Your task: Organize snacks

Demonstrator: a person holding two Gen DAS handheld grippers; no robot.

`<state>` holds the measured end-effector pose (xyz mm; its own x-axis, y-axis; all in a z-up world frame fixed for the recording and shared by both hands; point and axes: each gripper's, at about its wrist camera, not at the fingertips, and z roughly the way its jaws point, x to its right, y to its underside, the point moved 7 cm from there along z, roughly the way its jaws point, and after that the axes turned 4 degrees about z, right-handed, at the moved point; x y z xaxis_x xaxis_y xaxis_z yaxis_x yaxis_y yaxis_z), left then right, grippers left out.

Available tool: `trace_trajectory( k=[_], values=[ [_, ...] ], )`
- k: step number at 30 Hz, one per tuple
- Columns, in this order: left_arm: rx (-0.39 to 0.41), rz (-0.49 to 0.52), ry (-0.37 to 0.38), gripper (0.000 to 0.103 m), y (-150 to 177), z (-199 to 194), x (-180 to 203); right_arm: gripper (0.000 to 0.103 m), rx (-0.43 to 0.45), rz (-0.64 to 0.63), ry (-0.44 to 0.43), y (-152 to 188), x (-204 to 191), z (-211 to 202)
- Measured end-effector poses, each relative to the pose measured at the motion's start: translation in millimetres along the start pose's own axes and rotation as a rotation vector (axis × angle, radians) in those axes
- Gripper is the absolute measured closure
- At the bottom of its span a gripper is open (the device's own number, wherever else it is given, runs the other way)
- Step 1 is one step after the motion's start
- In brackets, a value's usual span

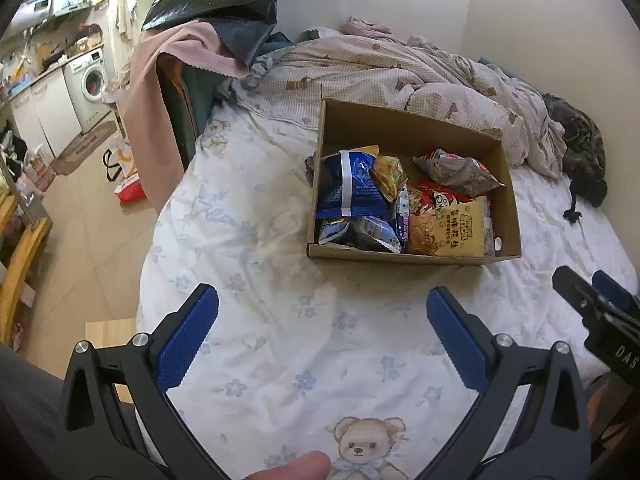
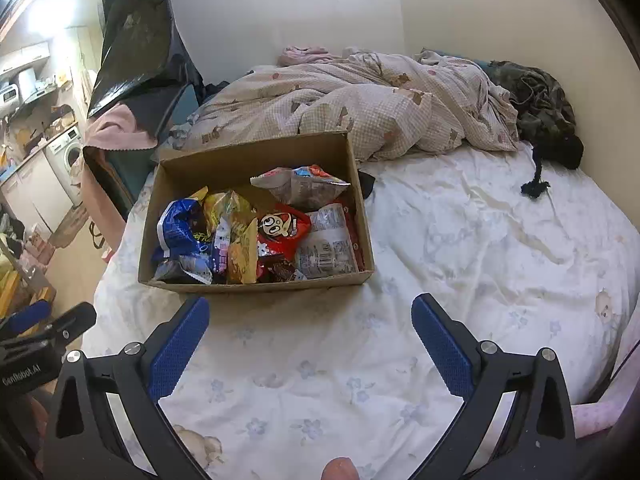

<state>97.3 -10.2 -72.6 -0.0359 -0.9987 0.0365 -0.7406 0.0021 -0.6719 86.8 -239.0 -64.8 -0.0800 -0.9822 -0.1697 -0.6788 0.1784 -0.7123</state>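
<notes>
1 box (image 2: 256,160), 2 tongs (image 1: 322,308) (image 2: 310,316) agape.

r tool (image 2: 311,334) open, empty; snacks (image 2: 256,228) in box (image 2: 256,286).

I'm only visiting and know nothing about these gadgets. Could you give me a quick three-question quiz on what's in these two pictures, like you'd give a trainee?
1. True or false: the left gripper is clamped on a snack.
2. Where are the snack packets? A) scattered over the sheet B) in the cardboard box C) on the floor
3. Fill in: the box sits on a ____ covered by a white sheet printed with flowers and bears.

Key
1. False. Its blue fingers stand wide apart with nothing between them, as do those of the right gripper.
2. B. The blue packet, the red packet and the rest lie inside it.
3. bed
</notes>
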Motion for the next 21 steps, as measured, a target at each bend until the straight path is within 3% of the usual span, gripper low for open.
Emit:
trace_trajectory(
  k=[21],
  values=[
    [-0.014, -0.019, 0.0, 0.0, 0.0, 2.4, -5.7, 0.0, 0.005, -0.033, 0.001, 1.3, -7.6, 2.2]
  ],
)
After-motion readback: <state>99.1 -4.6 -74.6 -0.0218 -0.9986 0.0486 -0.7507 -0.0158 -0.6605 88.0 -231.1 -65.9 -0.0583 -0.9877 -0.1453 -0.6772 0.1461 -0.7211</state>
